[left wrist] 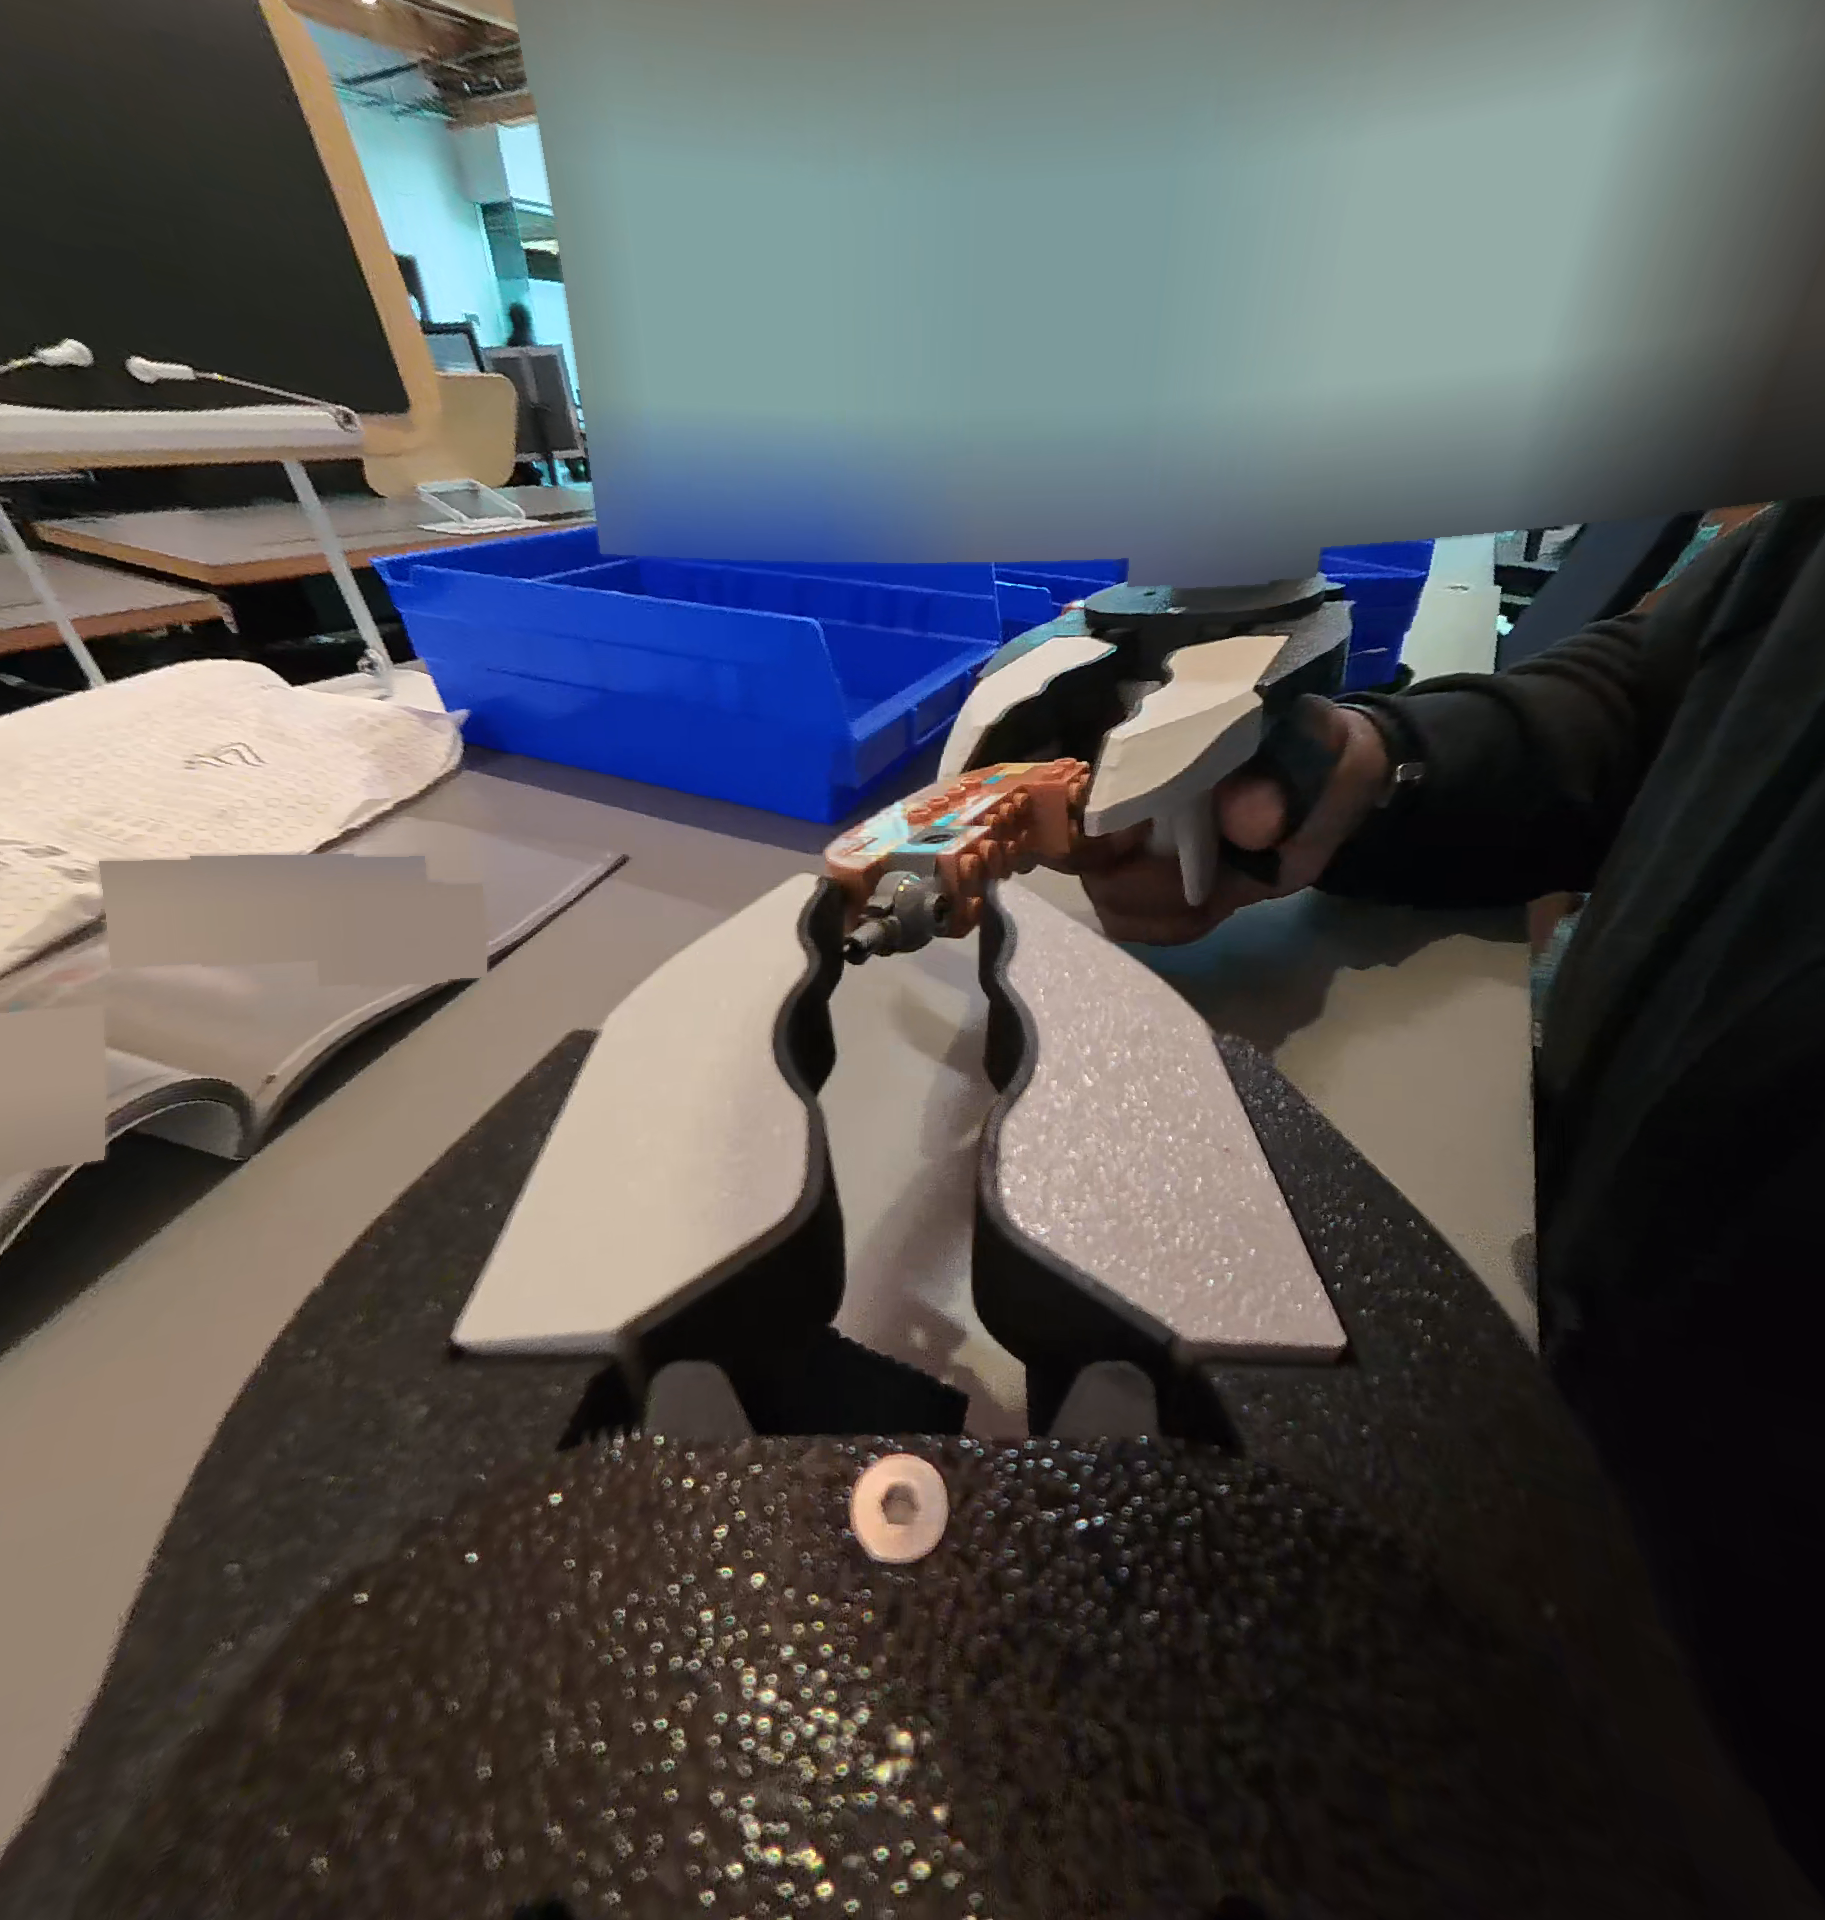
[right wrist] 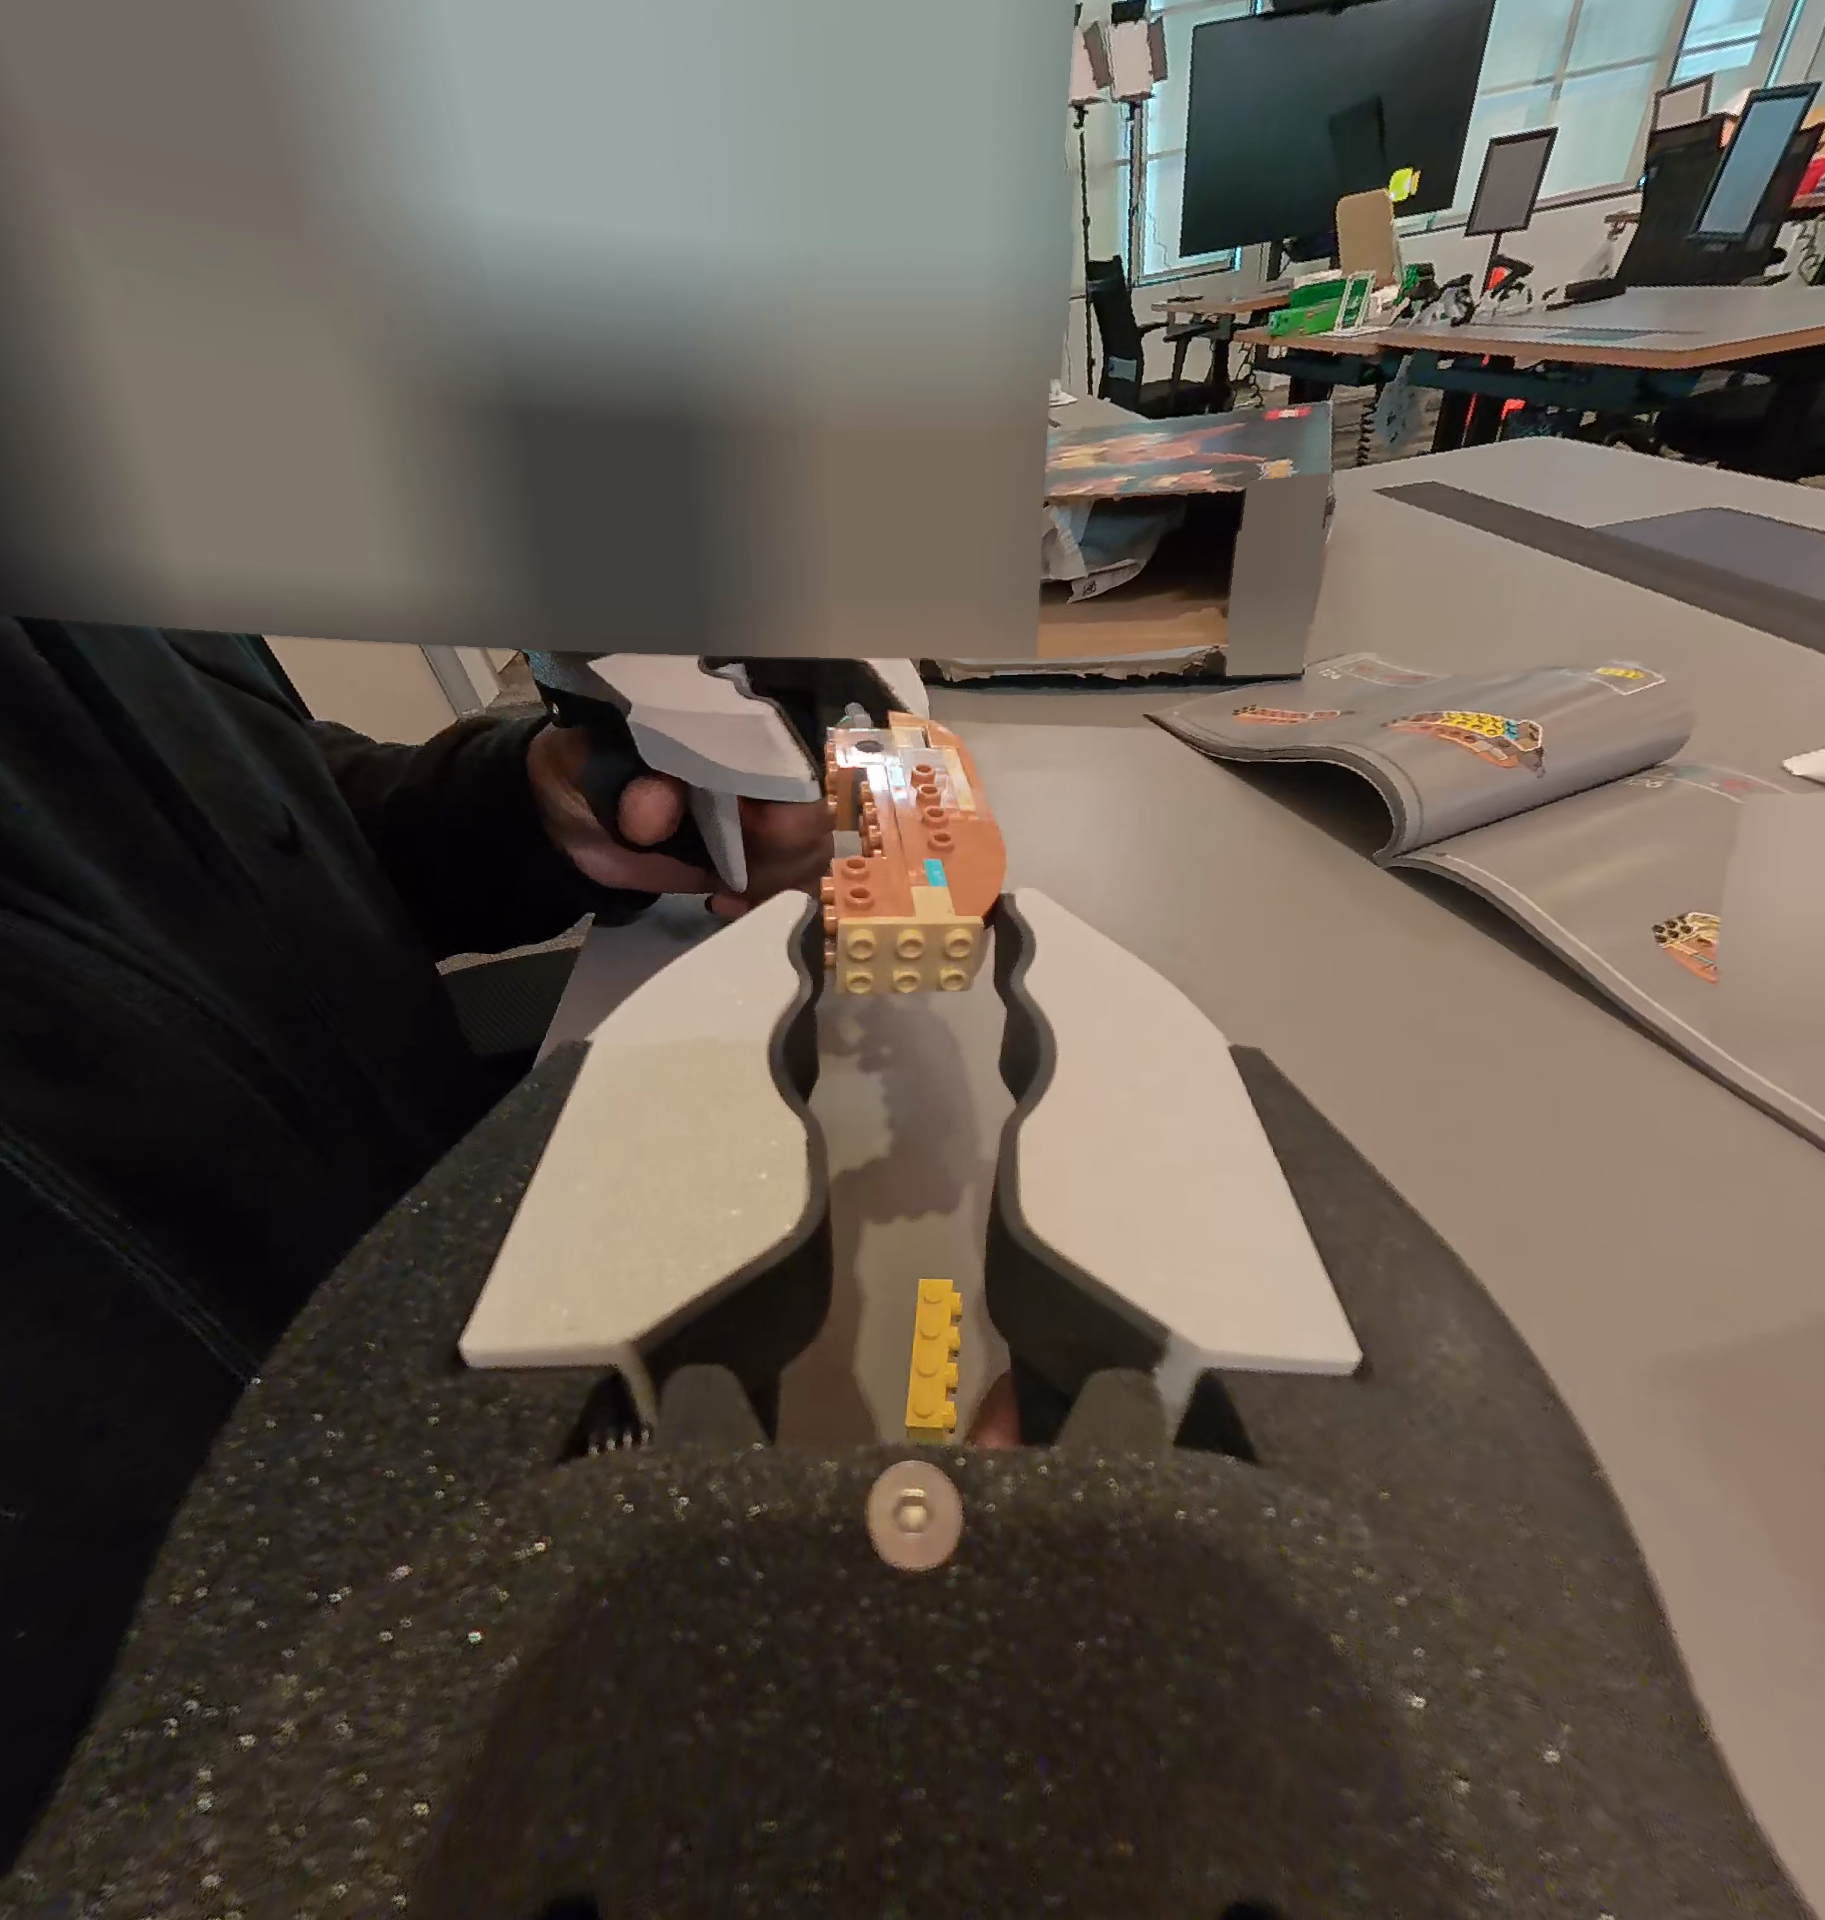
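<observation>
Both my tongs, left point(left wrist: 908, 914) and right point(right wrist: 908, 935), pinch one brown brick model point(right wrist: 913, 862) above the tabletop point(right wrist: 1303, 1039); any twist probably snaps it apart.

A blue bin point(left wrist: 679, 665) is seen far off; an open booklet point(right wrist: 1510, 790) is spread at right.

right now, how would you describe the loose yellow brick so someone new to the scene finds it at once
Start at the grey table and find the brown brick model held up in the air. Below it, nearer the right wrist camera, the yellow brick lies flat on the tabletop. It is the only loose piece there: a narrow, plain yellow studded strip, not brown or tan like the model.
</observation>
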### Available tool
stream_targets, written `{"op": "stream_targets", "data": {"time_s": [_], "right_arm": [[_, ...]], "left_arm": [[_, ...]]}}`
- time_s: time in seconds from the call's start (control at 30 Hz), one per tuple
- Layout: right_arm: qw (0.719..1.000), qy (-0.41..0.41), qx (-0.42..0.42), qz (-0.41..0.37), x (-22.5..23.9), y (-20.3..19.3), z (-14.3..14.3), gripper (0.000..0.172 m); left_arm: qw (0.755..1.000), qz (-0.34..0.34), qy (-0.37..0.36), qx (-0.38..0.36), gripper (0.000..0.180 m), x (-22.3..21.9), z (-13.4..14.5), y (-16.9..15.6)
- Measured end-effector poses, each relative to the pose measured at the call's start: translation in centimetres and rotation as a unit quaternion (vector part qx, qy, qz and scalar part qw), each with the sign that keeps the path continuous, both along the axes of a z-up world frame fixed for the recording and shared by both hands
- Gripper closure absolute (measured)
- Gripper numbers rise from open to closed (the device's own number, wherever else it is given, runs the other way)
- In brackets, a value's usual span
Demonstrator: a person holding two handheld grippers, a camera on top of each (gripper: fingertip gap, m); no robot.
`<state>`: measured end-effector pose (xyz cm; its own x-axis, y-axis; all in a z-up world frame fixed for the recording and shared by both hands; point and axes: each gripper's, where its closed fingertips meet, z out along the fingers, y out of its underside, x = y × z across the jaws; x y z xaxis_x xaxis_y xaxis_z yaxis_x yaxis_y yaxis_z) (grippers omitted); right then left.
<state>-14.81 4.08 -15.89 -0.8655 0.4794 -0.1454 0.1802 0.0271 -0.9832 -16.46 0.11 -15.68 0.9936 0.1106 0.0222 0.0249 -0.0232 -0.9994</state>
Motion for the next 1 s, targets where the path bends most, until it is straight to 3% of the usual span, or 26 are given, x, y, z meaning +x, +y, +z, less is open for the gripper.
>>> {"op": "stream_targets", "data": {"time_s": [1.0], "right_arm": [[1.0, 0.006, -0.001, 0.003, 0.28, 0.16, 0.53, 0.14]], "left_arm": [[1.0, -0.007, -0.018, 0.012, 0.157, 0.34, 0.22, 0.26]]}}
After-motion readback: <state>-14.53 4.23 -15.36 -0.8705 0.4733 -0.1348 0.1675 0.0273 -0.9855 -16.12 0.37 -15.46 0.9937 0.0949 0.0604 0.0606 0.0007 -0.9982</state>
